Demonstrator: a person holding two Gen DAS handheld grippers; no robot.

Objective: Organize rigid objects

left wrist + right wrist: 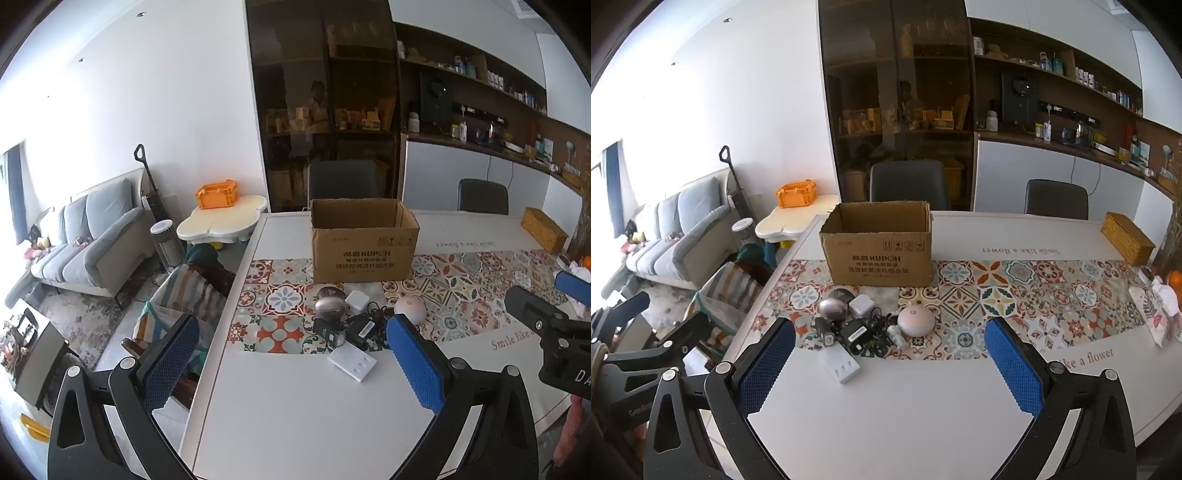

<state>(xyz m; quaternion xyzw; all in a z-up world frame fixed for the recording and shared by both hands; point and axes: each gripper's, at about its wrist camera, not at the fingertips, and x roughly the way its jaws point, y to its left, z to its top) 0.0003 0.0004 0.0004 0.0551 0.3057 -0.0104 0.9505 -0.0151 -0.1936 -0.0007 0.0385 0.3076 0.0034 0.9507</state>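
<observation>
An open cardboard box (364, 243) (881, 245) stands on the patterned runner of the white table (295, 406) (923, 406). In front of it lies a heap of small items: a silver egg-shaped device (330, 307) (833, 309), a white plug cube (357, 300) (861, 305), a pale round dome (409, 307) (915, 320), black adapters with cables (360, 328) (857, 334), a white flat charger (352, 363) (841, 366) and a small white figure (897, 334). My left gripper (295, 363) is open, well short of the heap. My right gripper (890, 363) is open too, nothing between its pads.
A woven basket (543, 229) (1127, 238) sits at the far right of the table, beside papers and an orange (1176, 278). Two dark chairs (343, 181) (1056, 197) stand behind the table. A sofa (85, 243) and a small table with an orange crate (217, 194) are left.
</observation>
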